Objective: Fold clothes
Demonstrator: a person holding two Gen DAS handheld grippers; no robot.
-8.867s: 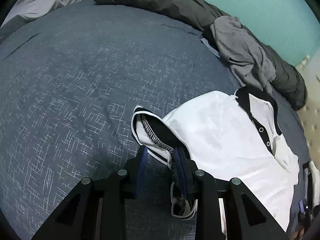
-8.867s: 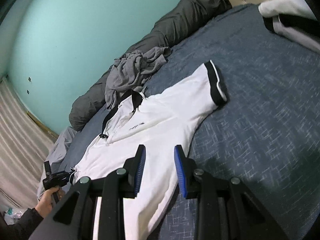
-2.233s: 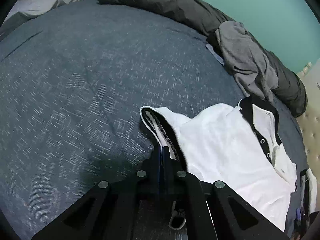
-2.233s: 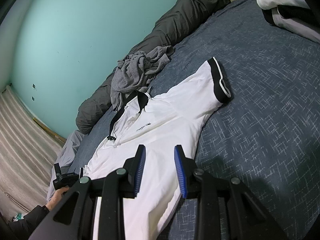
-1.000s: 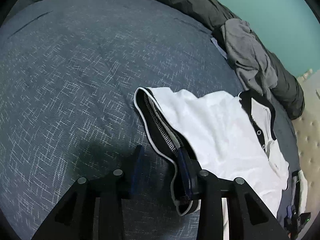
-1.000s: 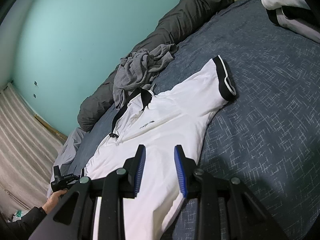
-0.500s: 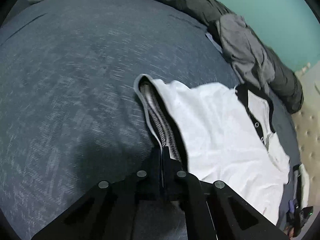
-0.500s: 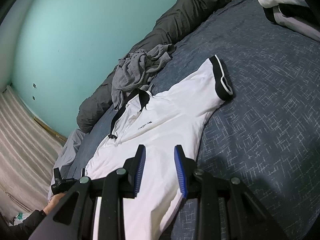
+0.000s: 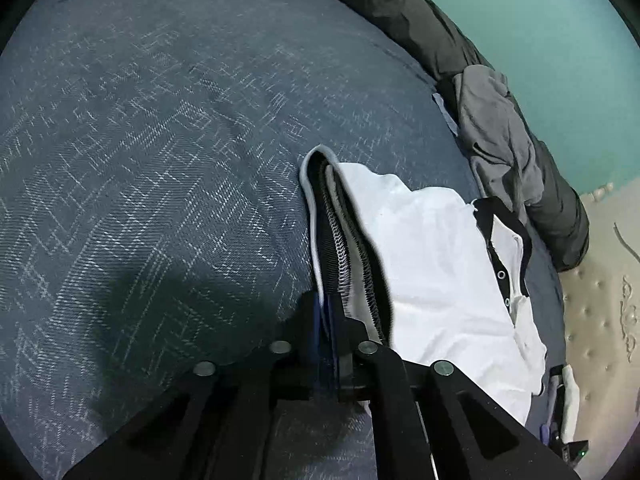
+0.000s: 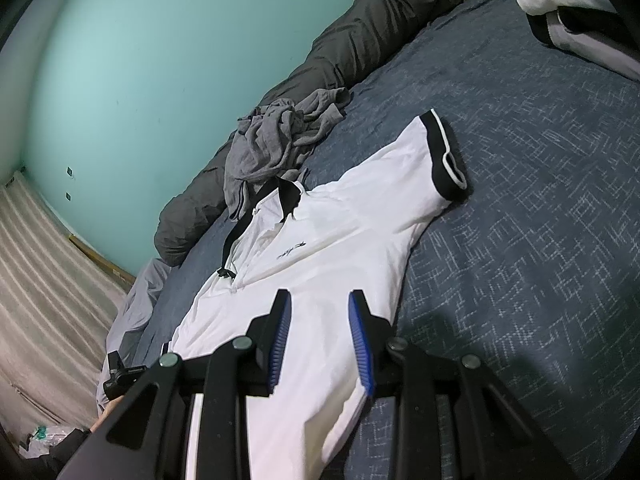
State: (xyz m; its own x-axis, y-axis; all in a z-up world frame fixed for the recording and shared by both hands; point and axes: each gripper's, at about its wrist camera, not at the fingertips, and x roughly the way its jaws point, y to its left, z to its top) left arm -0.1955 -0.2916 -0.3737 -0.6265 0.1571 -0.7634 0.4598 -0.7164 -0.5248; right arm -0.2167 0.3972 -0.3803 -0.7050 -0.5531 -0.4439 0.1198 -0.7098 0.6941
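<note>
1. White short-sleeved polo shirt with black collar and cuffs (image 10: 344,236) lies spread face-up on the dark blue patterned bed cover (image 10: 540,220).
2. Left gripper (image 9: 328,312): jaws closed tight, pinching the shirt's black-trimmed sleeve cuff (image 9: 332,216); the cuff stands up off the bed.
3. Right gripper (image 10: 320,340): jaws wide apart, nothing between them, hovering above the shirt's lower body.
4. Crumpled grey garment (image 10: 276,140) sits just past the shirt collar, against a dark grey rolled duvet (image 10: 360,40).

I'm seeing the white black-trimmed polo shirt (image 10: 340,240) lying on the dark blue patterned bedspread (image 10: 540,220), w/ crumpled grey garment (image 10: 276,140) lying just behind its collar.
</note>
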